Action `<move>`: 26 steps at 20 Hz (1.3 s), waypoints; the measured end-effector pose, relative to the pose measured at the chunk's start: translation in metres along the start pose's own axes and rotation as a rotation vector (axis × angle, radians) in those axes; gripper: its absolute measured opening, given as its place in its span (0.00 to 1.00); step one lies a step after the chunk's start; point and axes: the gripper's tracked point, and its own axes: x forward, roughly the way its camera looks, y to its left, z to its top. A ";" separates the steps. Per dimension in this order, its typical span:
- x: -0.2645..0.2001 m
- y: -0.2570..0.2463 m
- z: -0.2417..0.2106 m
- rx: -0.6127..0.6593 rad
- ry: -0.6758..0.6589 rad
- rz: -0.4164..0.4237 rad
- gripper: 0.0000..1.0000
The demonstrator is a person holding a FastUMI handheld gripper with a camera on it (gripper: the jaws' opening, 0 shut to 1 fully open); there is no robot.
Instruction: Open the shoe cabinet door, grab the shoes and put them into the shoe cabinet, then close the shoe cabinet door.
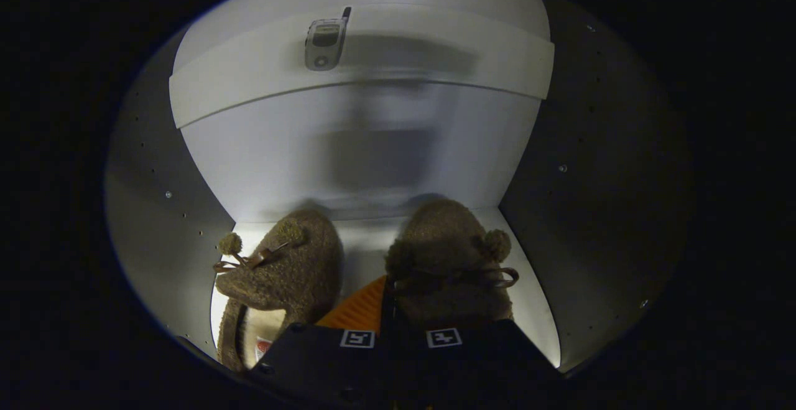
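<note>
Two brown fuzzy slippers with pom-poms and bows rest on the white floor of the shoe cabinet [373, 229], toes toward its back wall. The left slipper [286, 273] lies just left of my fingers, its pale lining showing. The right slipper [451, 260] sits straight ahead of my gripper [382, 292], whose fingers are drawn close together at the slipper's inner rim. The rim itself is mostly hidden behind the gripper body. The gripper reaches inside the cabinet, so the door is out of sight.
A white shelf [448, 61] crosses the cabinet above the slippers, with a small grey flip phone [324, 40] lying on it. Grey side walls [161, 211] close in on both sides. A narrow strip of floor separates the two slippers.
</note>
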 end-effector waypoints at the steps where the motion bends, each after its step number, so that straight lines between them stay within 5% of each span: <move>1: -0.001 0.001 -0.001 0.006 0.006 0.005 0.24; 4: -0.012 0.005 -0.005 0.009 0.002 0.012 0.56; 10: -0.058 0.003 0.007 0.096 -0.110 0.023 0.96; 16: -0.127 0.015 0.007 0.055 -0.215 0.044 1.00; 26: -0.308 0.014 -0.046 0.005 -0.414 0.115 0.99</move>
